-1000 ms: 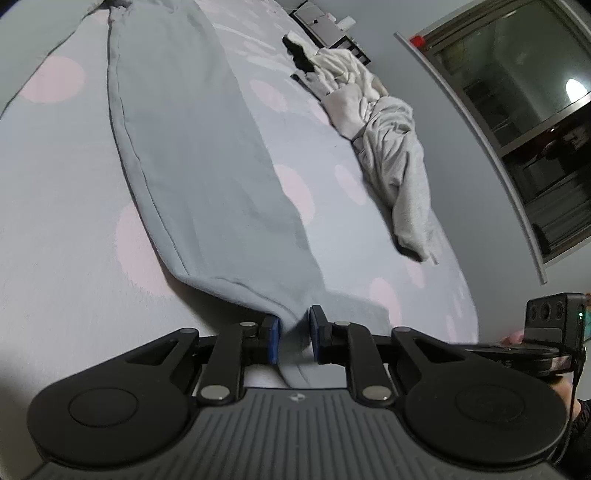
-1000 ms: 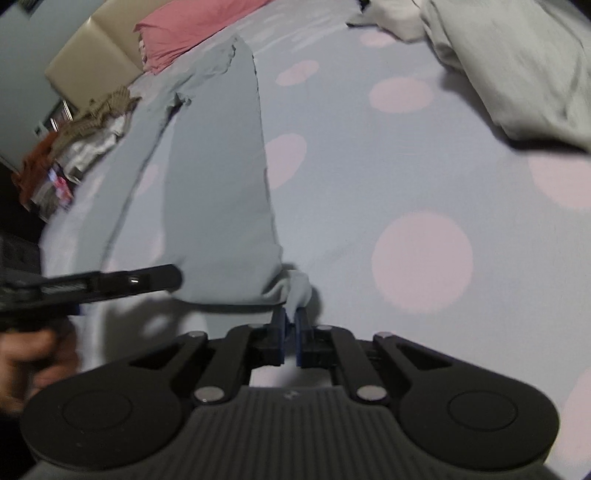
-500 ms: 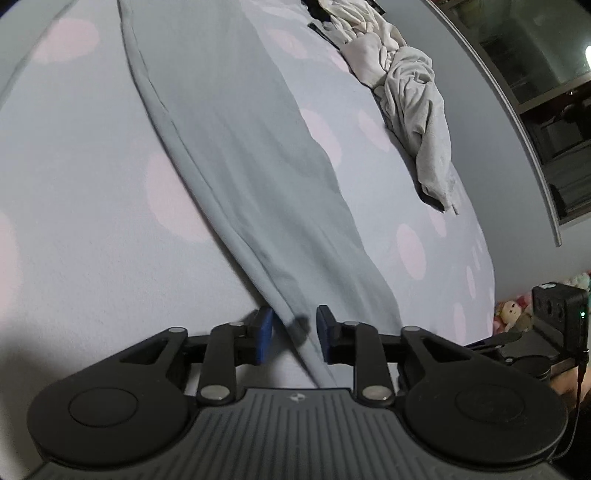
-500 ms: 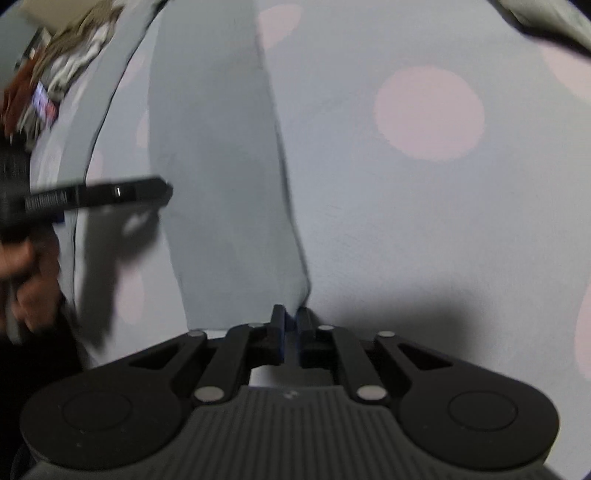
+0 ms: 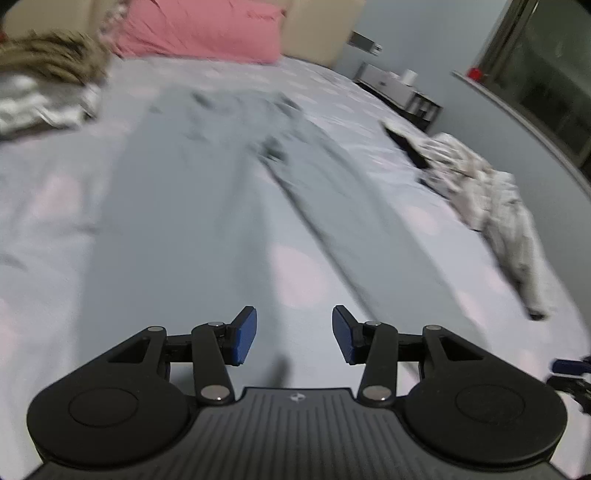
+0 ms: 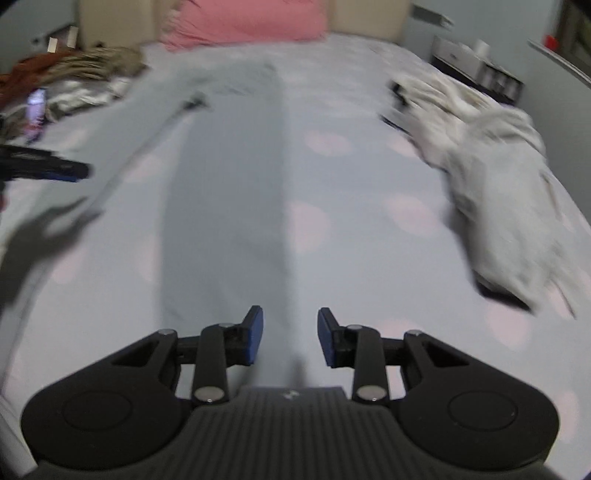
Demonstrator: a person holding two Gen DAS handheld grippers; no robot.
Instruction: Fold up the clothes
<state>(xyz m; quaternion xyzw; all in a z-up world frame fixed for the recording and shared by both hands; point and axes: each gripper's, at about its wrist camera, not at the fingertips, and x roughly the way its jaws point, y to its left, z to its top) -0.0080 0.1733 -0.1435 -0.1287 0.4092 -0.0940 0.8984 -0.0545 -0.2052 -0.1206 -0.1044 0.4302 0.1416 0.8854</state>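
Observation:
Grey-blue trousers (image 5: pixel 177 221) lie flat along the dotted bed sheet (image 5: pixel 295 280), waist toward the pillow, both legs running toward me. In the right wrist view one trouser leg (image 6: pixel 229 206) stretches straight ahead. My left gripper (image 5: pixel 293 338) hovers above the leg ends with its jaws opening and nothing between the blue pads (image 5: pixel 243 336). My right gripper (image 6: pixel 290 338) hangs over the other leg's end, jaws also opening, with nothing pinched. Each gripper shows at the edge of the other's view, the left gripper (image 6: pixel 48 168) and the right gripper (image 5: pixel 569 369). Both views are motion-blurred.
A crumpled pile of white clothes (image 6: pixel 491 184) lies on the bed's right side. A brown and grey heap of clothes (image 5: pixel 48 74) sits at the far left. A pink pillow (image 5: pixel 199 29) rests against the headboard. A nightstand (image 5: pixel 399 88) and a window (image 5: pixel 546 66) lie beyond the right edge.
Both grippers have let go of the trouser leg ends and opened. Both have lifted and tipped upward, so the views now reach the pillow.

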